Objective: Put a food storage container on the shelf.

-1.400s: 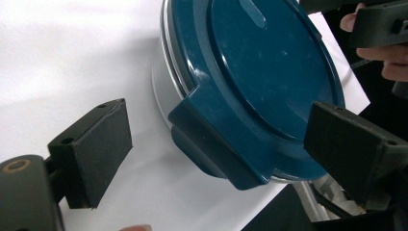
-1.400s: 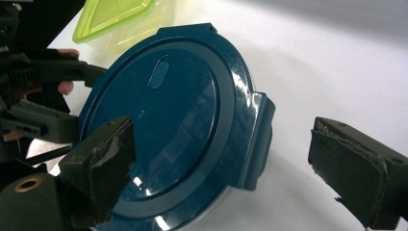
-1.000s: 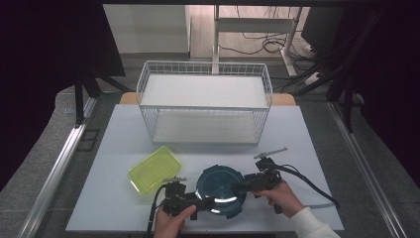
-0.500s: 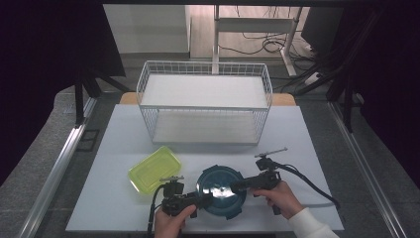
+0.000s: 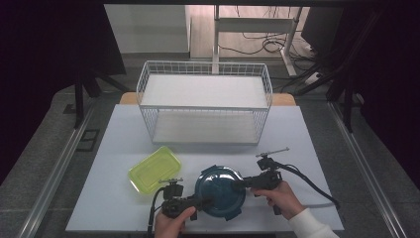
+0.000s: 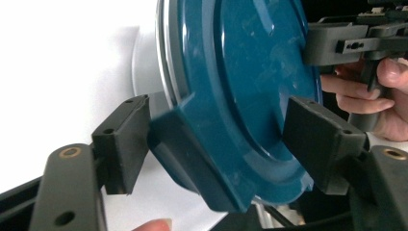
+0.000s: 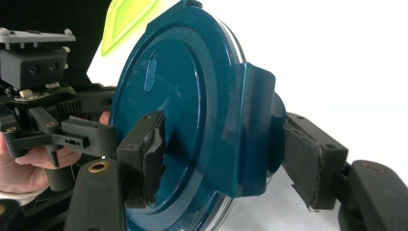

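A round dark teal container [image 5: 219, 191] with a clip-on lid [image 6: 240, 72] sits near the table's front edge. My left gripper [image 5: 205, 202] reaches in level from the left. Its jaws [image 6: 216, 144] straddle a lid flap [image 6: 192, 159], one pad against the flap and the other on the lid's top; they have just been opening slightly. My right gripper [image 5: 237, 184] comes in from the right. Its jaws [image 7: 226, 154] have just been closing, one pad on the lid [image 7: 173, 96] and the other against a flap [image 7: 252, 130].
A yellow-green flat box [image 5: 154, 170] lies just left of the container, behind my left gripper. A white wire basket [image 5: 205, 79] with two levels stands at the back of the white table [image 5: 307, 134]. Cables trail from both grippers toward the front edge.
Both grippers' jaws have come in onto the lid's edge flaps from a wider stance. The hands and the container have stayed in place.
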The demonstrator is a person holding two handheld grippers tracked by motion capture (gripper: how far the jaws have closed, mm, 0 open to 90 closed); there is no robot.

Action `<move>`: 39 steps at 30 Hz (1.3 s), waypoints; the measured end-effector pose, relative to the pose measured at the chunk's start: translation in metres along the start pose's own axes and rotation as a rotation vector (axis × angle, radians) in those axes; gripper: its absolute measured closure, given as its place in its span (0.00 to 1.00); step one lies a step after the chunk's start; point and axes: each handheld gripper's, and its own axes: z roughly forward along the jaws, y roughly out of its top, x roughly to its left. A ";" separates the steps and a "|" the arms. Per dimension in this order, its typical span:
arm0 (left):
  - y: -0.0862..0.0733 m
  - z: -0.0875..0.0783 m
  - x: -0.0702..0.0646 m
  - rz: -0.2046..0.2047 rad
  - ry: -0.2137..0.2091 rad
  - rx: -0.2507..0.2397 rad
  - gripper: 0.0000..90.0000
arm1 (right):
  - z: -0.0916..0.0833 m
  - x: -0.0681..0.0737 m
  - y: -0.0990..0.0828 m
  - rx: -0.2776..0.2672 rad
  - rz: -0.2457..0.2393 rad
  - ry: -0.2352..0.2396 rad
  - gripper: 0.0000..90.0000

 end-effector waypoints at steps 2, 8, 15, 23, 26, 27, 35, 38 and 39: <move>-0.002 0.000 0.001 -0.013 -0.007 0.009 0.30 | 0.000 0.000 0.000 0.001 0.000 0.000 0.39; -0.004 -0.005 0.000 -0.049 -0.009 0.003 0.36 | -0.001 -0.001 -0.001 -0.001 0.010 0.001 0.40; -0.006 -0.007 -0.006 -0.066 0.001 -0.012 0.40 | -0.004 0.003 -0.003 -0.021 0.047 -0.008 0.42; -0.003 -0.004 -0.008 -0.063 -0.018 -0.003 0.45 | -0.012 0.006 -0.004 -0.065 0.056 -0.029 0.43; -0.001 -0.004 -0.010 -0.054 -0.022 0.003 0.46 | -0.015 0.007 -0.003 -0.078 0.049 -0.032 0.43; 0.000 -0.004 -0.010 -0.053 -0.024 0.003 0.46 | -0.016 0.008 -0.003 -0.084 0.044 -0.033 0.43; 0.011 -0.010 -0.018 -0.012 -0.041 -0.019 0.46 | -0.029 0.020 0.004 -0.143 -0.004 -0.048 0.44; 0.018 -0.012 -0.021 0.002 -0.057 -0.027 0.46 | -0.034 0.027 0.009 -0.159 -0.035 -0.066 0.44; 0.019 -0.013 -0.022 0.011 -0.056 -0.030 0.46 | -0.037 0.030 0.012 -0.165 -0.041 -0.069 0.44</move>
